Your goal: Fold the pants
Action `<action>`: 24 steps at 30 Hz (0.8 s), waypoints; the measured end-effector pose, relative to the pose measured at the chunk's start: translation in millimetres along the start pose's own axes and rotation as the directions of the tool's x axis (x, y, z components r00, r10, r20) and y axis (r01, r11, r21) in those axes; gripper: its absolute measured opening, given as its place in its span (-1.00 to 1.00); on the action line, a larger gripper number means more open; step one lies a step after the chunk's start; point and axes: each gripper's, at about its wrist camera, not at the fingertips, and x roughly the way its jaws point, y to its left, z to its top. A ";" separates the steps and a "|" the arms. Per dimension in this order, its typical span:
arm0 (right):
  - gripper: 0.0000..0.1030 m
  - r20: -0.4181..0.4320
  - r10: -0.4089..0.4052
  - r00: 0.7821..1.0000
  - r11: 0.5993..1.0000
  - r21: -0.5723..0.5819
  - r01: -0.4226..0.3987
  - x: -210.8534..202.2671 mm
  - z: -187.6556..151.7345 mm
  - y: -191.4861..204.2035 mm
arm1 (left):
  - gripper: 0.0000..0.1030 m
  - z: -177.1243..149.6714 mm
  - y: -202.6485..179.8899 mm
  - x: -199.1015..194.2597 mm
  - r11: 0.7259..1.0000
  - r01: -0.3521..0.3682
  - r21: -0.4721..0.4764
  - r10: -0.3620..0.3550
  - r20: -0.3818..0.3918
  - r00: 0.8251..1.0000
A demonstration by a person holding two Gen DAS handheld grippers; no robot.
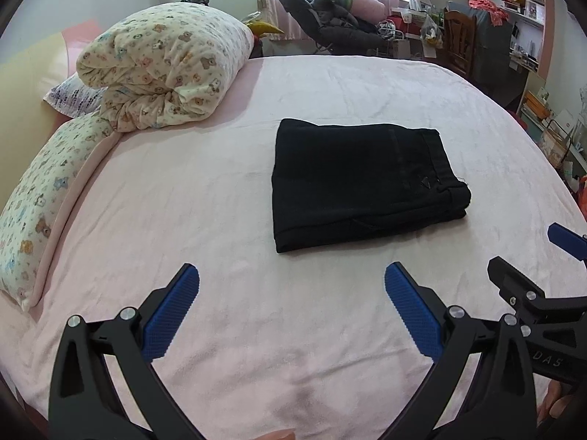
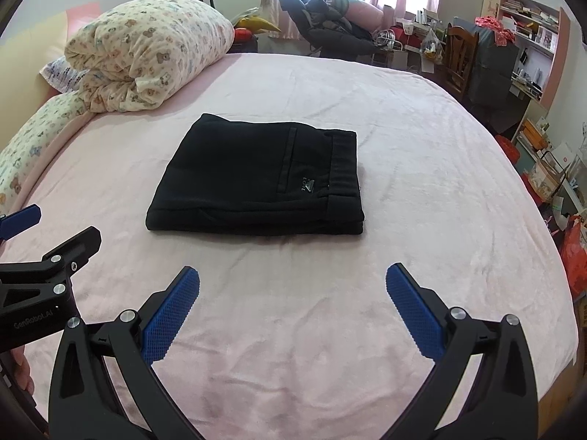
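Because the black pants [image 2: 256,179] already lie in a compact rectangle of stacked layers mid-bed on the pink blanket [image 2: 422,220], they look soft, limp and fairly light, likely to sag or slide apart unless pinched through all layers at the thick waistband edge or a folded side. Both the left gripper [image 1: 291,282] and right gripper [image 2: 292,282] hover short of them, spread wide and empty, with the rolled bear-print quilt [image 2: 146,51] well apart.

A pale pink fleece blanket [image 2: 403,139] covers the bed in front of me. At its far left lies a rolled cream quilt printed with little bears [image 1: 161,66]. Beyond the bed I see a dark reclining chair heaped with clothes [image 2: 323,25], a brown wooden chair [image 1: 460,42] and cluttered pink-edged bookshelves [image 2: 532,25].
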 end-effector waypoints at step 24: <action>0.97 -0.026 0.000 1.000 1.000 -0.026 -0.001 2.6 -7.5 -5.7 | 0.97 -7.1 -8.6 6.5 1.000 0.009 0.027 -0.007 -0.067 0.998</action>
